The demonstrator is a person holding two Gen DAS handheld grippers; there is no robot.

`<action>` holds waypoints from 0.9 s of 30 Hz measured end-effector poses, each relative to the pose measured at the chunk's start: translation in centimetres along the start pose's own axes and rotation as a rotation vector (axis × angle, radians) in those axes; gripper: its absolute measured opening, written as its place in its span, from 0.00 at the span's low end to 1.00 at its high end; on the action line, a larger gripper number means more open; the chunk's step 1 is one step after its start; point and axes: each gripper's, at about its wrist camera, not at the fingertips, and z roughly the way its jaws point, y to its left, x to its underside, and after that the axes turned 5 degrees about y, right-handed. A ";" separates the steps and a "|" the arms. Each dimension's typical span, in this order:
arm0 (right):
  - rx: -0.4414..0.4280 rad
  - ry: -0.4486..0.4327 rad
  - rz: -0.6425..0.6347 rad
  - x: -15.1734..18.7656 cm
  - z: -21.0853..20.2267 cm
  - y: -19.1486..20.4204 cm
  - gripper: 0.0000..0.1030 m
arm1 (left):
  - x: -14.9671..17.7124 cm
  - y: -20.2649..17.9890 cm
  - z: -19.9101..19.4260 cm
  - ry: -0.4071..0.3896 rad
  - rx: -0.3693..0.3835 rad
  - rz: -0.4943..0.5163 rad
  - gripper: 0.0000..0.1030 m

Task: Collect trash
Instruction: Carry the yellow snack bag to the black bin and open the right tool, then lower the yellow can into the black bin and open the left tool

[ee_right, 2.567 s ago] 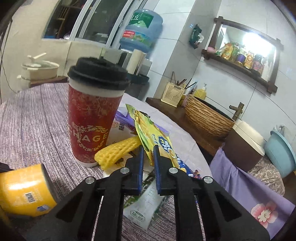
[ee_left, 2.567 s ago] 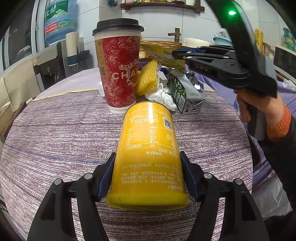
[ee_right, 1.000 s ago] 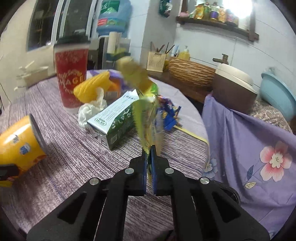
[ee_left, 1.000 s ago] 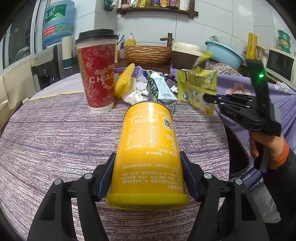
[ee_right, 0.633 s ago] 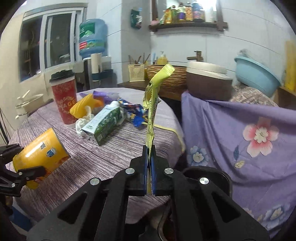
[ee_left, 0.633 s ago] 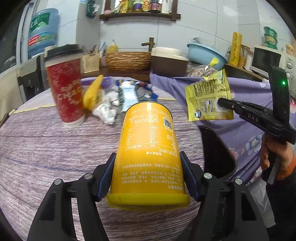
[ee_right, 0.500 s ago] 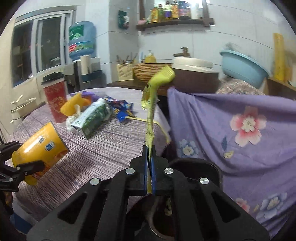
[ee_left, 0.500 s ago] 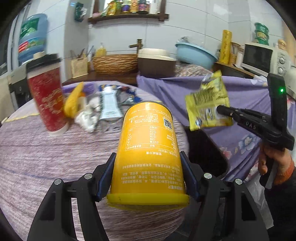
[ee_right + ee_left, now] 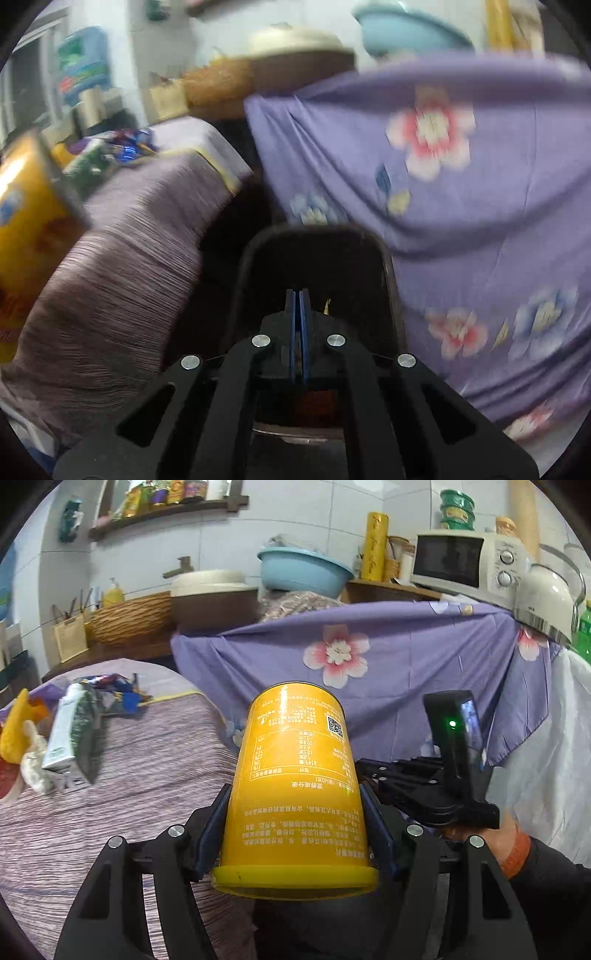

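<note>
My left gripper (image 9: pixel 295 812) is shut on a tall yellow can (image 9: pixel 297 786) and holds it in the air past the table's right edge; the can also shows blurred at the left of the right wrist view (image 9: pixel 26 206). My right gripper (image 9: pixel 299 299) points down into a black trash bin (image 9: pixel 314 258) beside the table, jaws nearly together with nothing between them. A yellow scrap (image 9: pixel 327 304), likely the snack bag, shows inside the bin just past the fingers. In the left wrist view the right gripper (image 9: pixel 373 771) sits behind the can.
The round table (image 9: pixel 110 794) with a striped cloth holds a green-white carton (image 9: pixel 70 734), yellow foam net (image 9: pixel 13 727), white tissue and blue wrappers (image 9: pixel 122 690). A purple floral cloth (image 9: pixel 461 166) hangs behind the bin. A microwave (image 9: pixel 465 561) stands at the back right.
Both grippers swung right from the table toward the bin. The yellow snack bag has left the right gripper, which has dipped into the bin mouth. The left still holds the can.
</note>
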 end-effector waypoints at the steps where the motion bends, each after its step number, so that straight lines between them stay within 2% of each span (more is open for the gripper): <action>1: -0.017 0.011 0.043 0.3 0.5 -0.7 0.04 | 0.0 -0.3 0.4 0.009 0.004 0.005 0.64; 4: 0.003 0.026 0.082 1.2 1.2 -2.1 0.04 | 0.5 -1.2 1.8 0.043 0.015 0.025 0.64; 6: 0.036 0.040 0.091 1.6 1.3 -2.8 0.08 | 0.7 -1.8 3.2 0.072 0.024 0.036 0.64; 7: 0.042 0.042 0.099 1.7 1.3 -3.1 0.13 | 0.8 -2.1 4.0 0.088 0.031 0.040 0.64; 9: 0.063 0.028 0.113 2.1 0.7 -3.9 0.36 | 1.0 -2.4 5.5 0.111 0.037 0.047 0.64; 10: 0.090 0.014 0.117 2.4 0.3 -4.2 0.59 | 1.0 -2.7 6.1 0.120 0.039 0.050 0.64; 11: 0.114 -0.005 0.121 2.6 -0.3 -4.4 0.68 | 0.9 -2.9 7.1 0.132 0.041 0.054 0.64; 15: 0.153 -0.024 0.127 3.1 -1.5 -5.4 0.69 | 0.8 -3.5 10.2 0.172 0.045 0.068 0.64; 19: 0.189 -0.039 0.161 3.6 -2.5 -6.8 0.80 | 0.9 -4.0 13.3 0.218 0.050 0.082 0.64; 23: 0.225 -0.058 0.194 4.0 -3.4 -8.1 0.80 | 1.1 -4.5 15.5 0.245 0.046 0.096 0.65; 26: 0.267 -0.072 0.222 4.3 -3.8 -9.0 0.80 | 1.1 -4.7 16.0 0.228 0.031 0.104 0.81; 27: 0.267 -0.072 0.231 4.4 -3.9 -9.3 0.80 | 1.1 -4.7 16.0 0.218 0.028 0.098 0.82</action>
